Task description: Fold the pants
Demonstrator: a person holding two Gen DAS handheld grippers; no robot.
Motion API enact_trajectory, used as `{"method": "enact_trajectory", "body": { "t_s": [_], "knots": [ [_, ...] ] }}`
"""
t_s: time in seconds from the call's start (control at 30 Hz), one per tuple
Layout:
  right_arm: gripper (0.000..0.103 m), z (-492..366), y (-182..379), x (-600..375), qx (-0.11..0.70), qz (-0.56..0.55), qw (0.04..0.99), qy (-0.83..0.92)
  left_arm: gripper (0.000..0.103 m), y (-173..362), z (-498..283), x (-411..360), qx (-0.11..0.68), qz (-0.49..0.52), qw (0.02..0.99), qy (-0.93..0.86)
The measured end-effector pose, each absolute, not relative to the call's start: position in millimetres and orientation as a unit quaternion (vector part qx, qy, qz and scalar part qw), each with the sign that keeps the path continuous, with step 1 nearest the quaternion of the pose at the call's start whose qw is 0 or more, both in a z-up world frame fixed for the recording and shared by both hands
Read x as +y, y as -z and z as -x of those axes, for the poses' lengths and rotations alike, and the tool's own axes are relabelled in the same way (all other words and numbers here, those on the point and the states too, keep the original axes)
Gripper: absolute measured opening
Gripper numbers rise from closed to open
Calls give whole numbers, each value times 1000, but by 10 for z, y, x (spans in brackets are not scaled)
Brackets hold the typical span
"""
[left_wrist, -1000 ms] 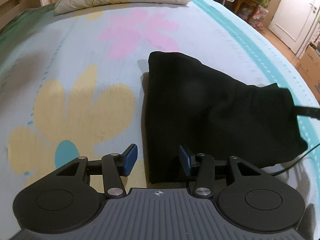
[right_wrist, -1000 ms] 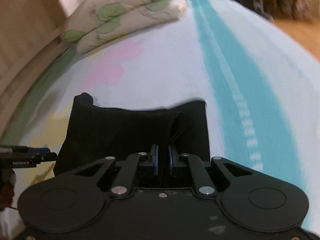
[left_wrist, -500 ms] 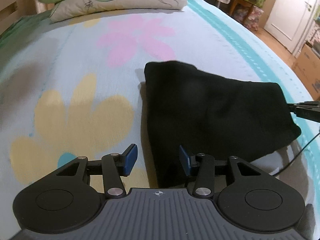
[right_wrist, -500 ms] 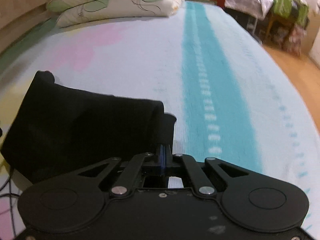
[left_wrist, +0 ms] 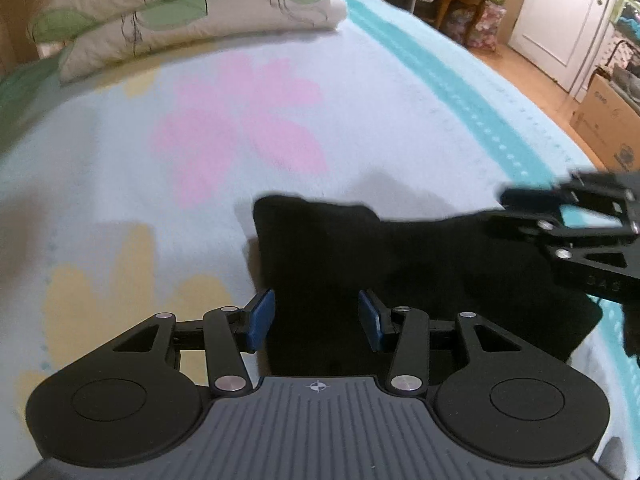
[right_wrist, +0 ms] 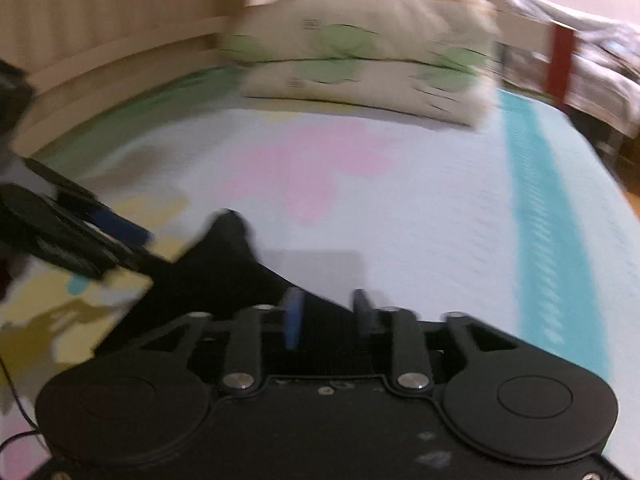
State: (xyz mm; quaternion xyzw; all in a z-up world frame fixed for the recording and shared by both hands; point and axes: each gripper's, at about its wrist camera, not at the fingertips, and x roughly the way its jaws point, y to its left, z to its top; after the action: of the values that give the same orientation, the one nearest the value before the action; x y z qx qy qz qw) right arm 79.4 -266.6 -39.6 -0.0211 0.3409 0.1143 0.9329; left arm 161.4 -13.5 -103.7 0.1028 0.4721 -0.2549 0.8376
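Nearest to us in the left wrist view, our left hand-held gripper [left_wrist: 316, 316] stands with its blue pads [left_wrist: 262, 316] moderately apart and nothing pinched; the near edge of the folded black pants [left_wrist: 400, 280] lies below the gap. In the right wrist view, our right hand-held gripper [right_wrist: 326, 316] is opening its jaws, and the black cloth [right_wrist: 224, 276] shows beneath and between them without either pad visibly pressing on it, though the picture is blurred.

The pants lie as a dark folded bundle on the bed [left_wrist: 100, 168], close to its right-hand edge, where the teal stripe [left_wrist: 460, 92] runs. They rest on the pale flowered sheet, between a yellow flower [left_wrist: 120, 280] and the stripe, with a pink flower [left_wrist: 240, 128] just beyond them.

Toward the far end of the bed we see two stacked leaf-print pillows [left_wrist: 180, 20]. Past the bed's right edge stand a cardboard box [left_wrist: 608, 120] and a white door [left_wrist: 560, 12].
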Motion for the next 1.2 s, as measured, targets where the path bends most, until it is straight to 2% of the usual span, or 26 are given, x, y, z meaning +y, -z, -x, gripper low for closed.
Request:
{"method": "enact_trajectory", "body": {
  "t_s": [0.13, 0.2, 0.37, 0.5, 0.77, 0.9, 0.97, 1.03, 1.1, 1.2],
  "knots": [
    [41, -1116, 444, -2467, 355, 41, 915, -186, 45, 1381, -1649, -226, 514, -94, 812, 258],
    [41, -1247, 527, -2398, 366, 58, 906, -204, 46, 1456, -1603, -302, 497, -113, 821, 255],
    [41, -1322, 583, -2431, 378, 47, 896, -228, 46, 1434, -1497, -363, 465, -139, 835, 259],
    [42, -1396, 514, -2458, 394, 8, 875, -281, 46, 1353, -1403, -252, 448, -108, 846, 269],
    [42, -1572, 485, -2240, 392, 28, 869, -301, 46, 1234, -1103, -16, 424, -63, 860, 276],
    [23, -1698, 656, -2118, 404, 70, 869, -277, 46, 1238, -1143, -9, 435, -59, 854, 280],
    [22, -1735, 808, -2116, 425, 85, 866, -249, 46, 1228, -1170, -4, 435, -56, 855, 278],
    [22, -1730, 901, -2224, 430, 51, 869, -238, 46, 1206, -1196, 12, 433, -52, 857, 275],
    [22, -1718, 891, -2278, 435, 22, 872, -223, 46, 1189, -1229, 27, 435, -48, 857, 273],
    [24, -1575, 752, -2213, 407, 46, 887, -211, 46, 1170, -1333, 9, 438, -45, 856, 270]
  ]
}}
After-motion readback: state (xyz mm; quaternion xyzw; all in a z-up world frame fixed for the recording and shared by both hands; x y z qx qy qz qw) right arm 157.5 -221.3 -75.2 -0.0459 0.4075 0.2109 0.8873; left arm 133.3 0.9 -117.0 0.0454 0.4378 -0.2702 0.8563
